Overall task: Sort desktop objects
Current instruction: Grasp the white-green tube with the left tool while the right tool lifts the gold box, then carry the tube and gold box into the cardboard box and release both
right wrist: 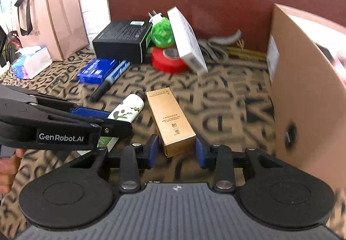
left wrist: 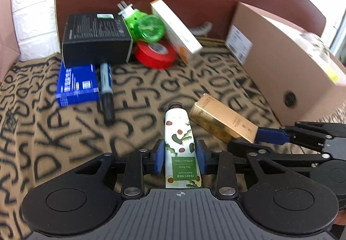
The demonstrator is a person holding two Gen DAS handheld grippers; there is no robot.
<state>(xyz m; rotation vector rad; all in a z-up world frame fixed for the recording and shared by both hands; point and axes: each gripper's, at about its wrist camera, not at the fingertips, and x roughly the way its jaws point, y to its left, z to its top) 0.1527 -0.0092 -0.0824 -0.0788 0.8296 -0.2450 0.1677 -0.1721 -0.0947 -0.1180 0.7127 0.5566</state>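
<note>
A white hand cream tube (left wrist: 177, 138) with a green label lies lengthwise between my left gripper's blue pads, dark cap pointing away. My left gripper (left wrist: 179, 158) is shut on it. Beside it to the right a gold carton (right wrist: 170, 119) lies on the lettered cloth (right wrist: 227, 110). Its near end sits between the pads of my right gripper (right wrist: 177, 151), which touch both of its sides. In the left wrist view the right gripper (left wrist: 255, 138) reaches the gold carton (left wrist: 220, 119) from the right. The left gripper (right wrist: 103, 119) crosses the right wrist view from the left.
At the back stand a black box (left wrist: 97, 39), a green plug-in device (left wrist: 144, 24), a red tape roll (left wrist: 155, 54) and a leaning white box (left wrist: 175, 28). A blue pack (left wrist: 76, 86) and marker (left wrist: 107, 93) lie left. A brown cardboard box (left wrist: 281, 62) stands right, a paper bag (right wrist: 54, 17) and tissues (right wrist: 30, 62) far left.
</note>
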